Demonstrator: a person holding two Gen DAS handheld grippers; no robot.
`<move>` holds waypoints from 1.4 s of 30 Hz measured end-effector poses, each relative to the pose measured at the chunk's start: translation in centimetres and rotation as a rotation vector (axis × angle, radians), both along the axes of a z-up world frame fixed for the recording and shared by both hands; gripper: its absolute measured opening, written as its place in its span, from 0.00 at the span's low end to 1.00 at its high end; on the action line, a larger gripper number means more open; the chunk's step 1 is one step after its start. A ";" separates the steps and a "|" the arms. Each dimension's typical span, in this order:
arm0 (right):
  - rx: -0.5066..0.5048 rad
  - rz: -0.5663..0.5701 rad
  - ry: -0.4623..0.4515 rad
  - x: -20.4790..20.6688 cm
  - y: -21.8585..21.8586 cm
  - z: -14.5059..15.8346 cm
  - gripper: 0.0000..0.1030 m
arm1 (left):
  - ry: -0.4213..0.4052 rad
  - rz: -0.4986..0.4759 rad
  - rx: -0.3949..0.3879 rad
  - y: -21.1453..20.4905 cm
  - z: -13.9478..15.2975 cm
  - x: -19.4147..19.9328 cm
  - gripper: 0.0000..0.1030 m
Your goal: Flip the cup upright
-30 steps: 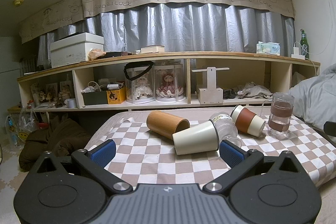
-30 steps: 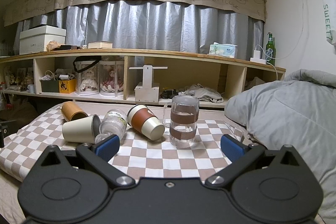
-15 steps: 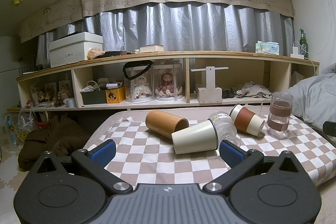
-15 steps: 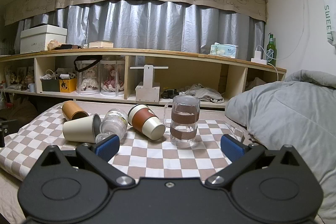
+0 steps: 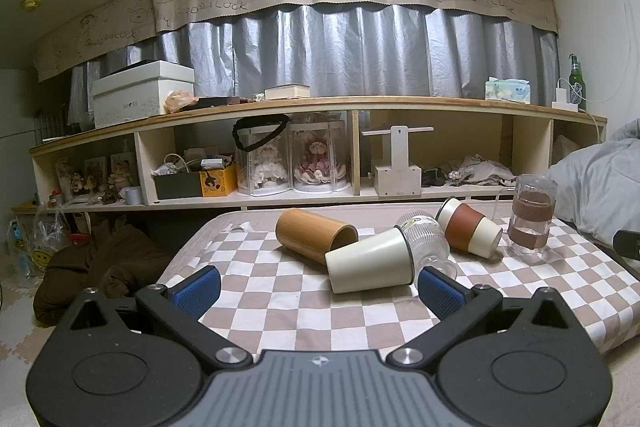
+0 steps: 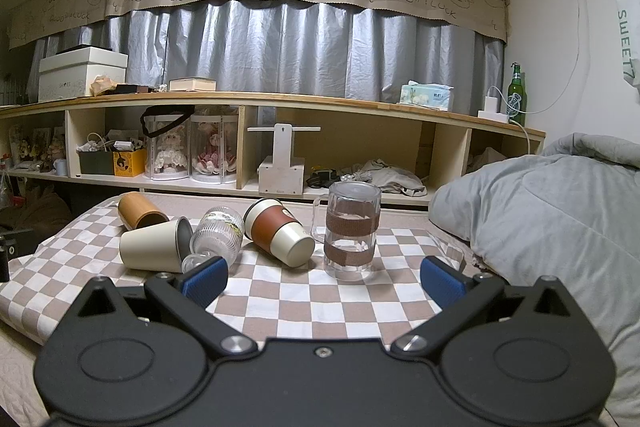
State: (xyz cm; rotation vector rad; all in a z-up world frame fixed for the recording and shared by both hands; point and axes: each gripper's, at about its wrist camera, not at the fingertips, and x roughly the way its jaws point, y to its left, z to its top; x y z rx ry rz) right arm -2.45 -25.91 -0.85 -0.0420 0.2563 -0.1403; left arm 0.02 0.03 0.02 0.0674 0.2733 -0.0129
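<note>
Several cups lie on their sides on a checkered cloth point(image 5: 280, 307): a bamboo-brown cup point(image 5: 314, 235), a cream cup point(image 5: 370, 261), a ribbed clear glass point(image 5: 426, 241) and a cream cup with a red-brown sleeve point(image 5: 466, 233). A clear mug with brown bands point(image 5: 532, 217) stands upright at the right. In the right wrist view they show as the bamboo cup point(image 6: 138, 215), cream cup point(image 6: 154, 245), ribbed glass point(image 6: 218, 237), sleeved cup point(image 6: 278, 235) and mug point(image 6: 352, 231). My left gripper point(image 5: 318, 291) is open, short of the cream cup. My right gripper point(image 6: 324, 279) is open, short of the mug.
A long wooden shelf point(image 5: 320, 147) full of boxes, doll cases and clutter runs behind the cloth. A grey duvet point(image 6: 540, 219) rises at the right. A dark brown bundle point(image 5: 100, 267) lies on the floor to the left of the cloth.
Both views have shifted very slightly; the cups sit a touch lower and closer. Nothing was grasped or moved.
</note>
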 end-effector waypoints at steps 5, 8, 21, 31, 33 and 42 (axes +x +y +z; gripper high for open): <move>0.000 -0.001 0.000 0.0 0.0 0.0 1.00 | 0.000 0.000 0.000 0.0 0.0 0.0 1.00; 0.000 -0.001 0.000 0.0 0.0 0.0 1.00 | 0.001 0.001 0.000 0.0 0.0 0.0 1.00; -0.001 -0.001 0.000 -0.1 0.0 0.0 1.00 | 0.001 0.000 0.000 0.0 0.0 0.0 1.00; -0.002 0.000 0.001 0.0 0.0 0.3 1.00 | 0.002 0.000 0.000 0.0 0.0 0.0 1.00; -0.001 0.000 0.000 0.0 0.0 0.5 1.00 | 0.002 0.000 0.000 0.0 0.0 0.0 1.00; 0.000 0.001 0.001 -0.1 0.0 -0.2 1.00 | 0.003 0.000 0.000 0.0 0.0 0.0 1.00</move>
